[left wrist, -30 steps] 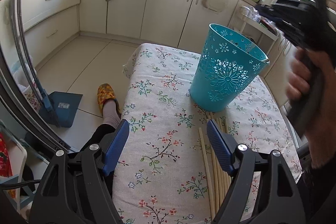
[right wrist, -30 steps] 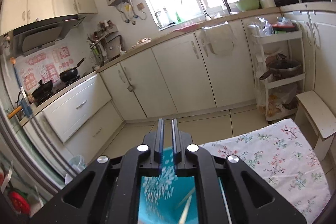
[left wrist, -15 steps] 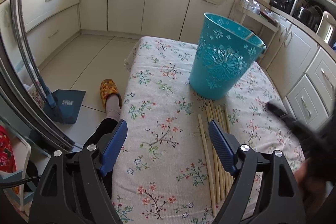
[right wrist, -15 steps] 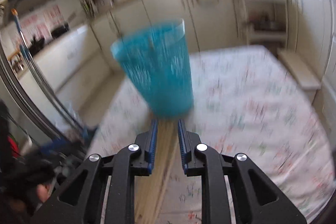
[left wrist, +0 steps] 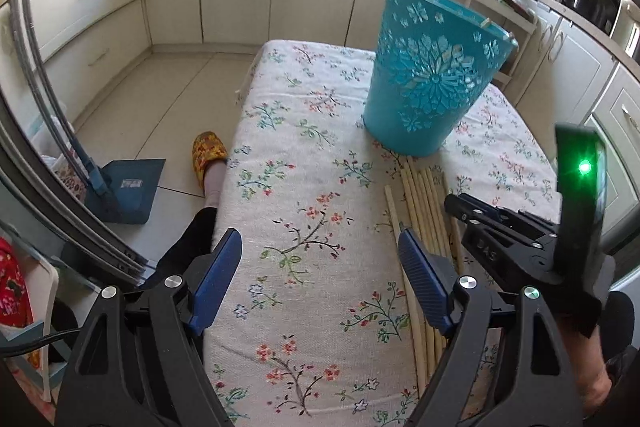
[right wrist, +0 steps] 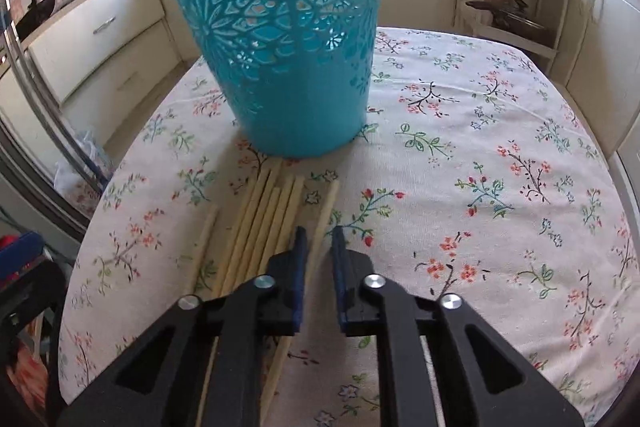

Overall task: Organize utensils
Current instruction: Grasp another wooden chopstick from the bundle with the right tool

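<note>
Your right gripper (right wrist: 319, 245) sits low over the row of pale wooden chopsticks (right wrist: 264, 223) lying side by side on the flower-printed tablecloth (right wrist: 480, 147). Its blue-padded jaws are narrowly parted and straddle the rightmost stick (right wrist: 325, 215), which runs forward from between them toward the foot of the tall turquoise plastic basket with cut-out flowers (right wrist: 280, 39). I cannot tell whether the pads touch the stick yet.

The risks, as I judge them: the gap is slim and the neighbouring sticks lie just to the left of your left pad, so closing now may pinch two sticks, or nudge the row and roll them apart. A round, smooth stick gripped near one end may swivel or slip as you lift it. The basket looks light and stands directly ahead of the stick tips; pushing forward could shove or tip it.

Your left gripper (left wrist: 320, 273) hangs wide open over bare cloth, holding nothing, with the sticks (left wrist: 420, 203) just off its right finger and the basket (left wrist: 432, 75) ahead to the right.

Half a second ago the right view was a blur in mid-swing with the jaws above the sticks; now it is sharp, lower and closer to the cloth. In the left view your right gripper (left wrist: 454, 205) has come in from the edge to rest over the sticks.
</note>
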